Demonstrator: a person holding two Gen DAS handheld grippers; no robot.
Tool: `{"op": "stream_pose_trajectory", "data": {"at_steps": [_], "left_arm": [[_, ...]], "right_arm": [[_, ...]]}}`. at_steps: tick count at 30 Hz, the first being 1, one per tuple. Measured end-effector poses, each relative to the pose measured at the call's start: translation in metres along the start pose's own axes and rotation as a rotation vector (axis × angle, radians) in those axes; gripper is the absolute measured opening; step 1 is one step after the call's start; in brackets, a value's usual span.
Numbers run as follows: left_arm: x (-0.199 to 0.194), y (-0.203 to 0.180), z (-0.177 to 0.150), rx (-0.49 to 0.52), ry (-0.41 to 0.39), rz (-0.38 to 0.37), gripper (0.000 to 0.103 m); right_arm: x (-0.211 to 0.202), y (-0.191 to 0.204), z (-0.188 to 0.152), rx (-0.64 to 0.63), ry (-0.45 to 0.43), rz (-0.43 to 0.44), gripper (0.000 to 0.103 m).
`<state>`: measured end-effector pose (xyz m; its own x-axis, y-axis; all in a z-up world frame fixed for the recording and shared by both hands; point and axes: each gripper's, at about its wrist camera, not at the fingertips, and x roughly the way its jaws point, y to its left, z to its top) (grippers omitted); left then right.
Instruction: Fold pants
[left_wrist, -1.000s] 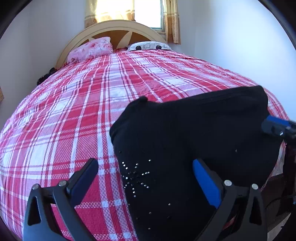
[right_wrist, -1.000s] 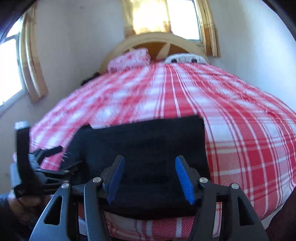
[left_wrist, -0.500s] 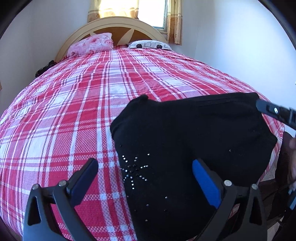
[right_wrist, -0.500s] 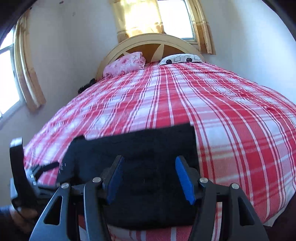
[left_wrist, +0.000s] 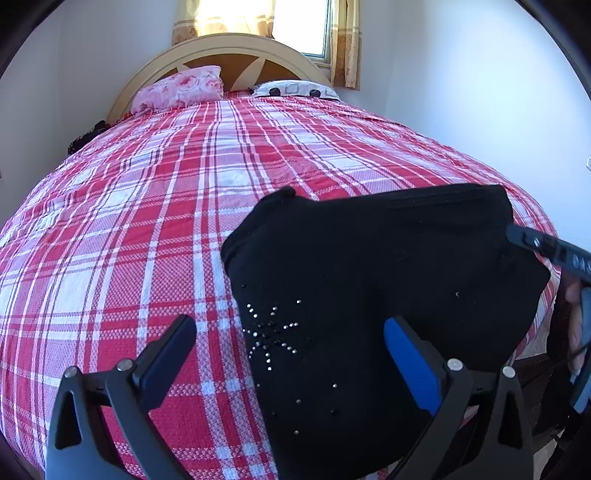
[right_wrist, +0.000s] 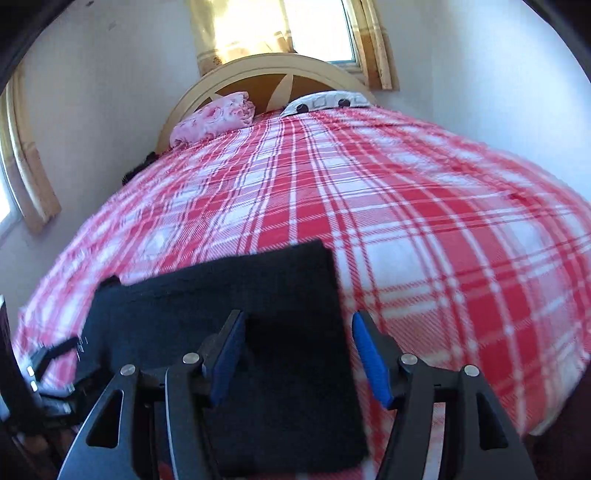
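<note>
Black pants (left_wrist: 369, 280) with a small rhinestone star lie folded into a compact bundle at the near edge of the bed. They also show in the right wrist view (right_wrist: 258, 325). My left gripper (left_wrist: 288, 354) is open and empty, its jaws straddling the bundle's left edge from just above. My right gripper (right_wrist: 295, 350) is open and empty, its jaws on either side of the bundle's right edge. The right gripper's body shows at the right edge of the left wrist view (left_wrist: 546, 247).
The bed has a red and white plaid cover (left_wrist: 184, 184). A pink pillow (left_wrist: 181, 86) and a white patterned pillow (left_wrist: 295, 88) lie against the headboard (left_wrist: 229, 48). White walls stand close on both sides. The bed's near edge drops off below the pants.
The right gripper has moved to the right, from over the middle of the bundle to its right edge. The left gripper has barely moved. The pants lie still.
</note>
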<state>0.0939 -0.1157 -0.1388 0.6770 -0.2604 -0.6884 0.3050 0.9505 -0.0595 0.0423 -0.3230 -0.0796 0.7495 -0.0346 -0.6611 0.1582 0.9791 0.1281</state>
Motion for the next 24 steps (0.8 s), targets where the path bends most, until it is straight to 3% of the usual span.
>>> {"op": "stream_pose_trajectory", "data": {"at_steps": [4, 8, 19, 21, 24], "left_arm": [[0.0, 0.0, -0.001, -0.008, 0.004, -0.004, 0.103], [0.001, -0.001, -0.002, -0.006, 0.007, -0.006, 0.103], [0.001, 0.017, 0.0, -0.042, 0.006, -0.011, 0.103], [-0.003, 0.022, -0.002, -0.055, 0.014, -0.005, 0.103], [-0.02, 0.026, -0.008, -0.039, -0.027, 0.025, 0.103]], "right_arm": [[-0.021, 0.01, -0.026, -0.108, 0.004, -0.043, 0.063], [-0.015, 0.021, -0.047, -0.223, 0.042, -0.097, 0.065], [-0.009, -0.003, -0.05, -0.086, 0.106, 0.005, 0.065], [-0.016, 0.0, -0.049, -0.092, 0.091, -0.016, 0.065], [-0.05, 0.019, -0.032, -0.137, -0.037, -0.052, 0.065]]}}
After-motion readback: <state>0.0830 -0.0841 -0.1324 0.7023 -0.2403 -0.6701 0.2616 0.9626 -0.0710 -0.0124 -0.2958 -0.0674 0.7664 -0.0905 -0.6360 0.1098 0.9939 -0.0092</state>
